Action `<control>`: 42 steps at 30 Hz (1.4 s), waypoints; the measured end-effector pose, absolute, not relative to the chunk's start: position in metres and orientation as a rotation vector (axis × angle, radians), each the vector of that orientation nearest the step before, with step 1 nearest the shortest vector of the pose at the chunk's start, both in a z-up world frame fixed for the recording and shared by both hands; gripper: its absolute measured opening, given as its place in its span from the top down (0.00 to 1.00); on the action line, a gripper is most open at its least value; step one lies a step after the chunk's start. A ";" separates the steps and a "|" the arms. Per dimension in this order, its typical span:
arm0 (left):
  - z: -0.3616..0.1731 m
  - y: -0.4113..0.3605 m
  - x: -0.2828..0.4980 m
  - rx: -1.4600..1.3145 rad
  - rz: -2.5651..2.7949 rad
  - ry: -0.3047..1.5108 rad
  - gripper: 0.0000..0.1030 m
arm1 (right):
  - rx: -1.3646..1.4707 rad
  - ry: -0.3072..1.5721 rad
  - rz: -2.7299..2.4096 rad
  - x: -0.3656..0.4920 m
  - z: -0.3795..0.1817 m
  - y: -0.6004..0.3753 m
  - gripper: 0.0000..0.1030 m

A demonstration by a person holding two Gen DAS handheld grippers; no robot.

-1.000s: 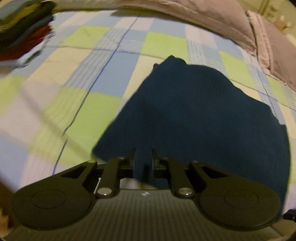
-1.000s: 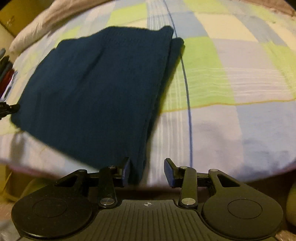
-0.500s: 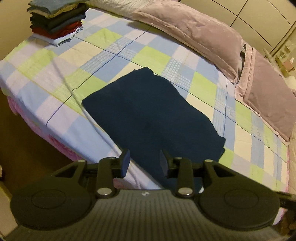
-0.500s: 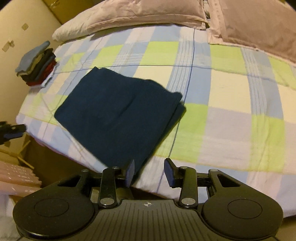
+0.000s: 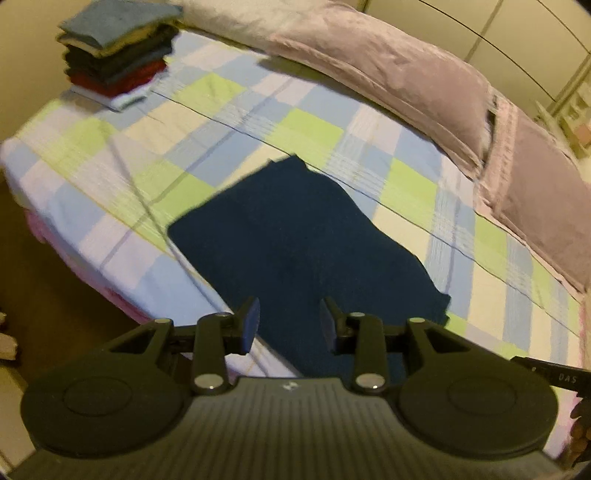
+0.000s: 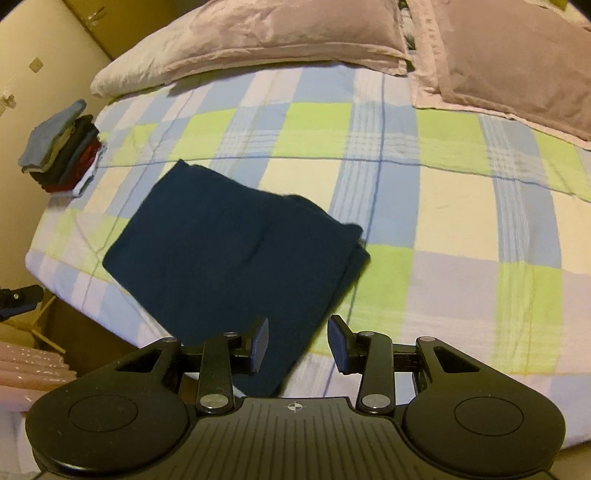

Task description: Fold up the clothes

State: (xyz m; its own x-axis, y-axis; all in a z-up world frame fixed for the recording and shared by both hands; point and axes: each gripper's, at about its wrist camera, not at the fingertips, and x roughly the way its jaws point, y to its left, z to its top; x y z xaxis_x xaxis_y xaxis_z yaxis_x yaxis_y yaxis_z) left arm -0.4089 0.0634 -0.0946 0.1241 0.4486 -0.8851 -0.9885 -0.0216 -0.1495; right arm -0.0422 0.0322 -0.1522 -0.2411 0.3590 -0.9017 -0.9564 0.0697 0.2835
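A folded dark blue garment (image 5: 295, 240) (image 6: 229, 258) lies flat near the front edge of a checked bedspread (image 5: 229, 110) (image 6: 443, 206). My left gripper (image 5: 290, 323) hovers open above the garment's near edge, nothing between its fingers. My right gripper (image 6: 297, 343) is open too, held back above the garment's near right corner, which hangs slightly over the bed edge. Neither gripper touches the cloth.
A stack of folded clothes (image 5: 114, 55) (image 6: 62, 147) sits at the bed's far left corner. Mauve pillows (image 5: 388, 62) (image 6: 266, 33) line the head of the bed. The floor (image 5: 44, 280) drops away beyond the front edge, and a hand's edge shows at the left wrist view's lower right.
The left gripper let go of the blue garment and opened. Both grippers pulled up and back from the bed; the garment now lies flat and folded.
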 end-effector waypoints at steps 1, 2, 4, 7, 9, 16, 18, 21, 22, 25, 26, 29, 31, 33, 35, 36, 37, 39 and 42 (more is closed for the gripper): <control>-0.090 0.062 -0.407 -0.959 1.356 0.724 0.69 | -0.723 1.177 1.473 -0.042 -0.151 0.038 0.62; -0.086 0.061 -0.405 -0.954 1.383 0.709 0.68 | -0.735 1.170 1.499 -0.043 -0.149 0.045 0.62; -0.082 0.054 -0.397 -0.952 1.451 0.675 0.67 | -0.789 1.124 1.572 -0.041 -0.145 0.059 0.62; -0.081 0.035 -0.380 -0.994 1.570 0.620 0.67 | -0.881 1.034 1.686 -0.037 -0.140 0.081 0.62; -0.084 0.017 -0.364 -1.055 1.648 0.582 0.67 | -0.942 0.969 1.760 -0.035 -0.136 0.095 0.62; -0.097 -0.059 -0.278 -1.219 1.744 0.535 0.66 | -1.122 0.859 1.960 0.002 -0.134 0.100 0.62; -0.099 -0.078 -0.257 -1.250 1.767 0.523 0.66 | -1.170 0.853 1.997 0.009 -0.139 0.091 0.62; -0.099 -0.099 -0.233 -1.271 1.809 0.513 0.66 | -1.225 0.843 2.039 0.020 -0.144 0.077 0.62; -0.098 -0.105 -0.226 -1.274 1.824 0.504 0.66 | -1.243 0.838 2.053 0.023 -0.144 0.073 0.62; -0.093 -0.117 -0.207 -1.269 1.866 0.491 0.66 | -1.294 0.818 2.096 0.030 -0.145 0.063 0.62; -0.091 -0.120 -0.201 -1.264 1.880 0.491 0.66 | -1.302 0.808 2.107 0.032 -0.144 0.061 0.62; -0.084 -0.125 -0.185 -1.245 1.914 0.501 0.65 | -1.310 0.769 2.147 0.034 -0.138 0.058 0.62; -0.079 -0.125 -0.175 -1.225 1.930 0.511 0.65 | -1.312 0.743 2.173 0.033 -0.135 0.057 0.62; -0.072 -0.124 -0.167 -1.200 1.943 0.515 0.65 | -1.310 0.722 2.194 0.032 -0.133 0.055 0.62; -0.067 -0.124 -0.160 -1.180 1.953 0.519 0.64 | -1.308 0.705 2.209 0.031 -0.132 0.054 0.62; -0.064 -0.123 -0.158 -1.174 1.957 0.522 0.64 | -1.308 0.701 2.212 0.031 -0.132 0.053 0.62; -0.062 -0.122 -0.155 -1.168 1.961 0.525 0.64 | -1.310 0.698 2.214 0.031 -0.132 0.052 0.62; -0.059 -0.121 -0.149 -1.156 1.968 0.531 0.64 | -1.316 0.693 2.222 0.031 -0.133 0.050 0.62; -0.058 -0.119 -0.142 -1.147 1.969 0.538 0.63 | -1.324 0.688 2.238 0.033 -0.133 0.047 0.62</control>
